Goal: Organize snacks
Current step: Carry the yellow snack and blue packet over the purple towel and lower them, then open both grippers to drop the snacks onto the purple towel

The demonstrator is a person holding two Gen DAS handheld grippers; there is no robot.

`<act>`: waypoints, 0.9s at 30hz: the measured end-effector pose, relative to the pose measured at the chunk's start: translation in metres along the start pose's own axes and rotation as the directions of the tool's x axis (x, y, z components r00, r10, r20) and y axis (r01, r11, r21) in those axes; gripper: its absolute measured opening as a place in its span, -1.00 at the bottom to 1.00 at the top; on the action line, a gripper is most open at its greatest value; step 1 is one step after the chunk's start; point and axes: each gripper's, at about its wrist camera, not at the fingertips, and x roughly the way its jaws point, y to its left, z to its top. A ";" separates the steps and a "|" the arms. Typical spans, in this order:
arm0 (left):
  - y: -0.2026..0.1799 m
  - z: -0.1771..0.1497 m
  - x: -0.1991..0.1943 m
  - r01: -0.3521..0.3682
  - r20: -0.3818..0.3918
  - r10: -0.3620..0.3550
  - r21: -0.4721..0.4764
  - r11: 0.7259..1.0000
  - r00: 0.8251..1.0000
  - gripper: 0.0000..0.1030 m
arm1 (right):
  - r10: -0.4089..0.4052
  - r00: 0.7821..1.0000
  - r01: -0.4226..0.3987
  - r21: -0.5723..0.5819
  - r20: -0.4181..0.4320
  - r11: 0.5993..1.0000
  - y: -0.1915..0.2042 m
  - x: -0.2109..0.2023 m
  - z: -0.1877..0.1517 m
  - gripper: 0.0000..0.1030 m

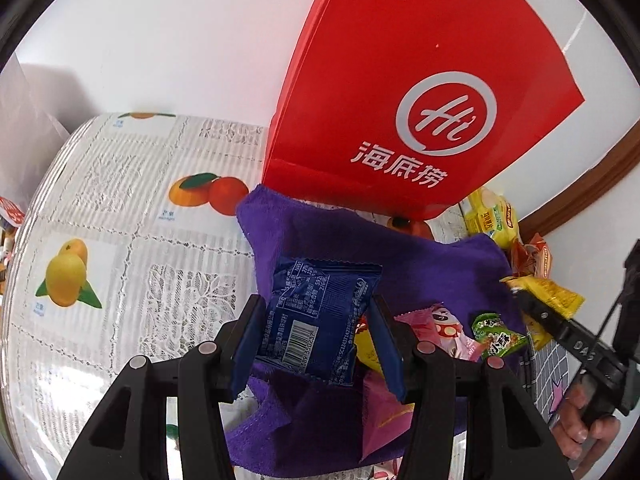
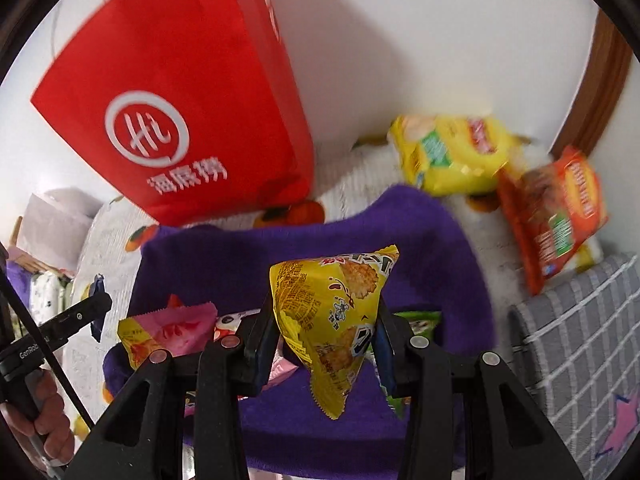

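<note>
L gripper point(image 1: 314, 334) clamped on blue snack packet point(image 1: 320, 320), held over purple cloth point(image 1: 420, 256). R gripper point(image 2: 324, 330) clamped on yellow snack packet point(image 2: 332, 316), above same cloth. Red bag point(image 2: 172, 92) stands beyond both grippers; loose snacks below them.

Both feeds look bright and evenly lit to me, colours strong, no harsh glare. In my left view everything reads sharp; the red bag point(image 1: 404, 92) throws only a soft shadow on the white wall point(image 1: 180, 40). My right view is smeared by motion, worst on the chip bags point(image 2: 452, 156) at upper right. Fisheye bending curves the edges, with black corners.
</note>
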 end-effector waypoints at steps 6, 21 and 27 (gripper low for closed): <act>0.003 0.001 0.004 0.008 -0.010 -0.009 -0.016 1.000 1.000 -0.03 | 0.034 0.997 -0.031 0.040 -0.071 0.999 -0.004 0.024 -0.002 -0.19; 0.004 -0.001 0.013 0.067 -0.062 -0.068 -0.030 0.997 0.996 -0.03 | 0.020 0.990 -0.016 0.024 -0.141 1.000 -0.002 0.045 -0.006 -0.17; -0.004 -0.006 0.021 0.111 -0.078 -0.113 -0.023 0.994 0.991 -0.03 | 0.021 0.989 -0.019 0.014 -0.148 1.000 -0.001 0.043 -0.005 0.01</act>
